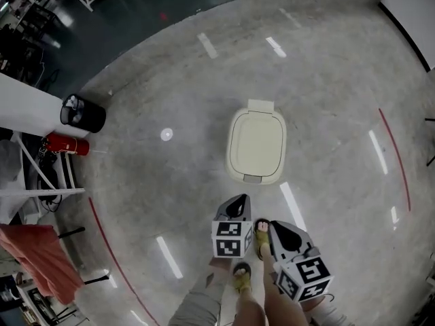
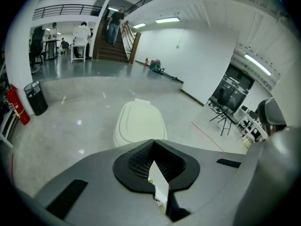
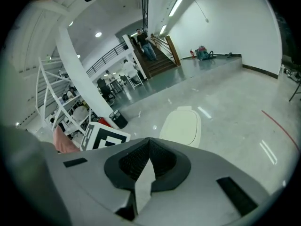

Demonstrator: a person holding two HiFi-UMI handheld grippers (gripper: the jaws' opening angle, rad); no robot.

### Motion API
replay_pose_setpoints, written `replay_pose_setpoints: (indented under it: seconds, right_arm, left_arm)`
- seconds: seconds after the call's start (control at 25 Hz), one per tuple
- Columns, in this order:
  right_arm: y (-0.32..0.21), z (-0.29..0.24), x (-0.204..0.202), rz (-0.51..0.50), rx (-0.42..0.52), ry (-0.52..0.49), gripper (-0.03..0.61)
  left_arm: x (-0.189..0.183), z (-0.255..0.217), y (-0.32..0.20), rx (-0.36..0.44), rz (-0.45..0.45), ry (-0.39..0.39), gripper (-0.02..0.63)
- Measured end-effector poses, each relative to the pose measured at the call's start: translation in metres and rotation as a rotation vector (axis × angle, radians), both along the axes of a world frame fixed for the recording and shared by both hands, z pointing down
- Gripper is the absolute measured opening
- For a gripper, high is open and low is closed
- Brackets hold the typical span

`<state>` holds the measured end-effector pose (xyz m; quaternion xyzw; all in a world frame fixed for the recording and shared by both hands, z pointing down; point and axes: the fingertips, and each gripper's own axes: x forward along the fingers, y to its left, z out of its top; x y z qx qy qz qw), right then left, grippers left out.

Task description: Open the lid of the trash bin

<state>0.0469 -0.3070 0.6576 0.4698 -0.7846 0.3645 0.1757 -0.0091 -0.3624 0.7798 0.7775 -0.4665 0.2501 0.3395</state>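
Note:
A cream trash bin (image 1: 256, 145) stands on the grey floor with its lid down flat and a small pedal at its near edge. It also shows ahead in the left gripper view as the trash bin (image 2: 140, 122), and in the right gripper view as the trash bin (image 3: 181, 125). My left gripper (image 1: 237, 202) hangs short of the bin's near side, its jaws shut with nothing between them. To its right and nearer me, my right gripper (image 1: 279, 229) is also shut and empty. Neither touches the bin.
A black waste basket (image 1: 82, 113) and a red fire extinguisher (image 1: 68, 145) sit at the left beside a white rack (image 1: 41, 175). A red cloth (image 1: 41, 260) hangs at lower left. A red floor line (image 1: 395, 156) curves on the right. My sandalled foot (image 1: 261, 236) is between the grippers.

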Motion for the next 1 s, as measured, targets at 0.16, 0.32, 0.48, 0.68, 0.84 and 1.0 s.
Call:
replay_pose_setpoints:
  seconds: [0.16,0.32,0.48,0.68,0.84,1.0]
  right_arm:
    - [-0.002,0.028,-0.004,-0.008,-0.02,-0.016,0.003]
    - [-0.004,0.049,-0.005,-0.016,-0.038,-0.017,0.003]
    - [-0.007,0.065,0.0,-0.011,-0.054,-0.015,0.003]
    - [-0.009,0.071,0.004,-0.012,-0.067,-0.007,0.003]
    - [-0.01,0.07,0.005,-0.007,-0.065,-0.005,0.003]
    - [-0.011,0.067,0.006,0.001,-0.062,-0.011,0.003]
  left_arm:
    - [0.0,0.047,-0.015,-0.033,0.009,-0.038,0.005]
    - [0.002,0.082,-0.024,-0.059,0.014,-0.054,0.005]
    - [0.002,0.109,-0.033,-0.089,-0.012,-0.053,0.005]
    - [0.004,0.122,-0.04,-0.117,-0.023,-0.048,0.005]
    - [0.002,0.126,-0.037,-0.112,-0.025,-0.055,0.005]
    - [0.003,0.129,-0.036,-0.108,-0.009,-0.072,0.005]
